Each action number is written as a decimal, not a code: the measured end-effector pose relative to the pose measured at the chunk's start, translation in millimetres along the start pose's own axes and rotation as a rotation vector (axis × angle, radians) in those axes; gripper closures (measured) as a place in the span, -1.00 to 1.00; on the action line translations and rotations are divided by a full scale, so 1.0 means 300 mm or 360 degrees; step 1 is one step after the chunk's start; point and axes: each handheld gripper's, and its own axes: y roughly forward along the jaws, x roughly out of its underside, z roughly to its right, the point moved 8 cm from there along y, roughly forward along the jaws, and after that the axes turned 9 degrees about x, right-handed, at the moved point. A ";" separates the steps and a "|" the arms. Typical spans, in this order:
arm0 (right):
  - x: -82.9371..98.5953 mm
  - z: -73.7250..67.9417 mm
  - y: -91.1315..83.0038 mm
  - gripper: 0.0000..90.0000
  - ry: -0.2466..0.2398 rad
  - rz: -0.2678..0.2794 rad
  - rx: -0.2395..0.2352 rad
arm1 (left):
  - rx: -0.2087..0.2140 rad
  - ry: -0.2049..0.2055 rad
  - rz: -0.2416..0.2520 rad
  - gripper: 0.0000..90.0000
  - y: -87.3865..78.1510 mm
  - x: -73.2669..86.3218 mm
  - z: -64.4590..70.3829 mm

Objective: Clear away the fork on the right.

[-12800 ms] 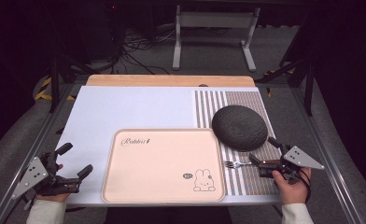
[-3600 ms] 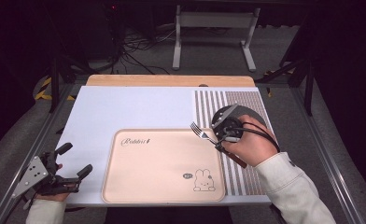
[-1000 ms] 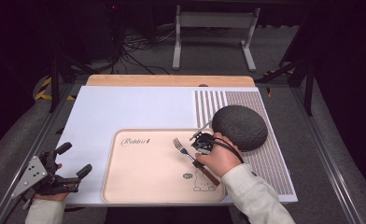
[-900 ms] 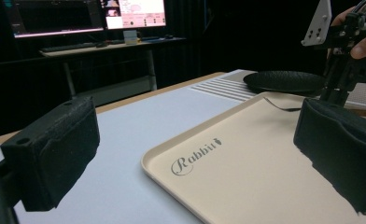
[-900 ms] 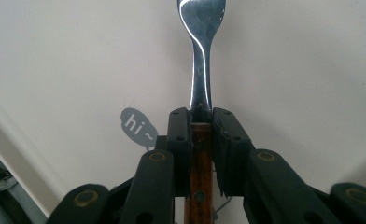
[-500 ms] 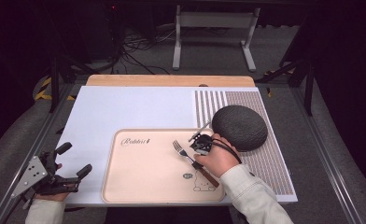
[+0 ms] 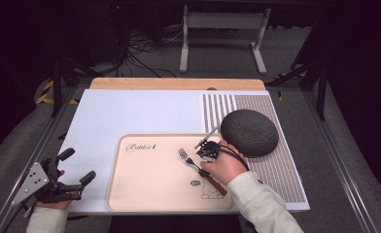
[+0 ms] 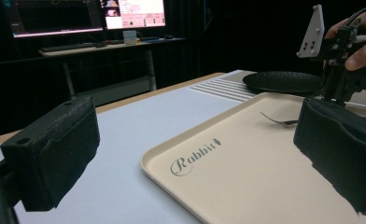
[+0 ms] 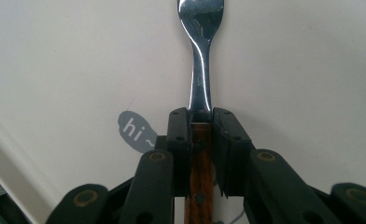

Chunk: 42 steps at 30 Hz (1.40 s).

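Currently, right tool [image 9: 200, 126]: clamped on the fork [image 9: 200, 56] at its wooden handle; tines cut off in the right gripper view.
Fork position: over the beige tray [image 7: 145, 194]; contact unclear.
Left tool [image 7: 77, 167]: jaws wide, empty, at the worktop [image 7: 130, 111] corner.

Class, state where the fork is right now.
In the high view, the fork is over the tray's right half, clamped in the right gripper, left of the dark round mat.

High view: overhead, facing forward across the white table [image 7: 130, 111]. Left gripper view: low, across the beige rectangular tray [image 8: 246, 163]. Right gripper view: close above that tray.
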 end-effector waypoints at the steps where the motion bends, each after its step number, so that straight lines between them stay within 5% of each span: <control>1: -0.001 0.000 0.002 0.74 0.0000 0.0004 0.0000 | 0.0000 0.0001 0.0000 -0.98 0.000 0.000 0.000; 5: -0.006 -0.008 0.002 0.49 0.0029 0.0044 -0.0053 | -0.0001 -0.0001 0.0001 -0.98 0.000 0.000 -0.001; 13: -0.027 -0.005 -0.016 -0.04 0.0004 0.0148 -0.0002 | 0.0001 0.0001 0.0000 -0.98 0.000 0.000 0.000; 19: -0.075 -0.014 -0.038 -0.66 -0.0188 0.0347 0.0047 | 0.0002 0.0003 -0.0001 -0.98 0.001 -0.001 0.000; 25: -0.119 -0.037 -0.054 -0.87 -0.0352 0.0492 0.0019 | 0.0001 0.0002 0.0000 -0.98 0.000 -0.001 0.000; 29: -0.146 -0.051 -0.055 -0.82 -0.0409 0.0578 0.0021 | 0.0000 0.0001 0.0002 -0.98 0.000 -0.001 0.000; 32: -0.150 -0.075 -0.053 -0.40 -0.0537 0.0575 -0.0011 | 0.0001 0.0001 0.0003 -0.98 -0.001 -0.002 0.000; 37: -0.141 -0.092 -0.048 0.65 -0.0526 0.0539 -0.0062 | 0.0001 0.0001 0.0004 -0.98 -0.001 -0.002 0.000; 40: -0.141 -0.096 -0.035 0.99 -0.0523 0.0522 -0.0057 | 0.0003 0.0000 0.0007 -0.98 -0.001 -0.002 0.000; 42: -0.146 -0.095 -0.026 1.00 -0.0524 0.0529 -0.0043 | 0.0000 0.0000 0.0006 -0.98 -0.001 -0.002 -0.001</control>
